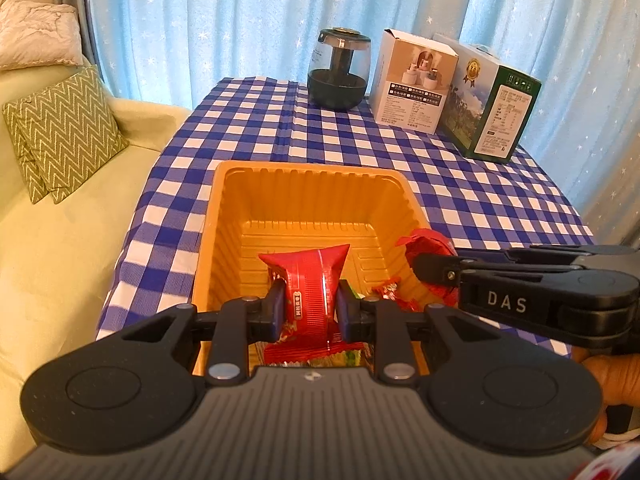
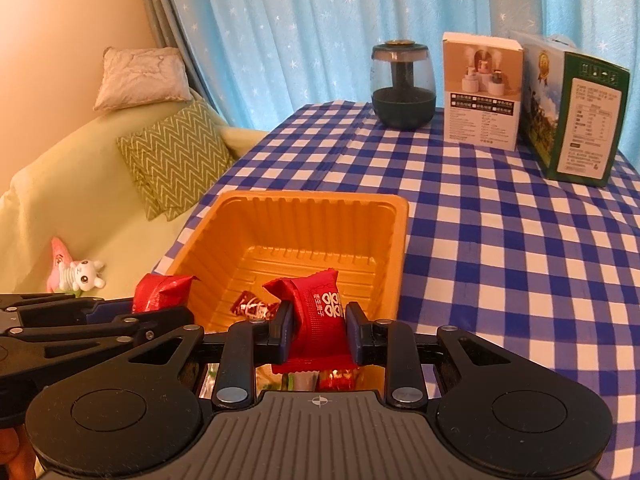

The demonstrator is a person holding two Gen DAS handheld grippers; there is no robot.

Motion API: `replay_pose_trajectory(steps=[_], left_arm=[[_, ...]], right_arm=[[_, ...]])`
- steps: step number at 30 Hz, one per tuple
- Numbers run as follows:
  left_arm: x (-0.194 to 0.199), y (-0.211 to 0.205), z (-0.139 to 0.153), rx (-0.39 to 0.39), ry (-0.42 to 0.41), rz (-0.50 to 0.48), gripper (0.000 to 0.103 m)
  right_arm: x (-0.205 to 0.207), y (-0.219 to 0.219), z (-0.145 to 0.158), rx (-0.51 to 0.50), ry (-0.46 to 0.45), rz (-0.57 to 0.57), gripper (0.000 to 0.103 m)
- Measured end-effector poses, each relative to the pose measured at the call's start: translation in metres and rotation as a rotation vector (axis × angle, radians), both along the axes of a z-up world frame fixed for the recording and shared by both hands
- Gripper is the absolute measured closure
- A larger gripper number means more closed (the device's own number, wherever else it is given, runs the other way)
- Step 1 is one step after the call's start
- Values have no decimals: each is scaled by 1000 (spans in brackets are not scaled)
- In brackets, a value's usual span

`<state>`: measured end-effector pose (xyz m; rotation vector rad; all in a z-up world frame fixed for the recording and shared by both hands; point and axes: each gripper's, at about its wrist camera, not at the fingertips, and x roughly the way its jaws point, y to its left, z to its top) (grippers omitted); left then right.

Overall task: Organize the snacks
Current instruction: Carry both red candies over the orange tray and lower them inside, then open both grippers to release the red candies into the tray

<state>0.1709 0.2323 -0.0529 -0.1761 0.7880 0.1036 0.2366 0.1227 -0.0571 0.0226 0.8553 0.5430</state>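
Left tool (image 1: 308, 309): jaws pinching a red foil-wrapped snack packet (image 1: 310, 280) across its middle, crimped ends free. Packet's long axis runs along the tool's line, far end pointing away and slightly up, near end trailing below the jaws. It hangs over the near part of the orange ribbed plastic tray (image 1: 232, 240).

Right tool (image 2: 318, 330): jaws likewise clamped on a second red foil snack packet with white characters (image 2: 320, 308). Long axis again lies along the tool, top crimp pointing forward over the tray's near edge. In the left view this tool comes in from the right, over the tray's right rim.

In the tray: one small red-and-white wrapped candy (image 2: 252, 306) on the floor, plus more wrappers, red and green, glimpsed under the tools; count unclear.

Judgement: sorting under way. Some pieces appear binned; both held packets are over the tray but not yet released. No loose snacks show on the blue-and-white checked surface (image 2: 500, 260), though its near part is hidden.
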Motion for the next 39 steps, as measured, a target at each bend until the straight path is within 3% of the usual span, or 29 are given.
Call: replay_pose_trajectory(steps=[20, 22, 24, 39], left_arm=[[71, 24, -26, 48, 26, -66, 80], [74, 25, -28, 55, 20, -69, 72], [75, 27, -29, 68, 8, -68, 68], [51, 35, -25, 118, -4, -47, 67]], right_arm=[[50, 19, -23, 4, 44, -21, 75], [52, 18, -25, 6, 50, -25, 75], [53, 18, -26, 6, 53, -24, 75], [61, 19, -27, 37, 69, -36, 75]])
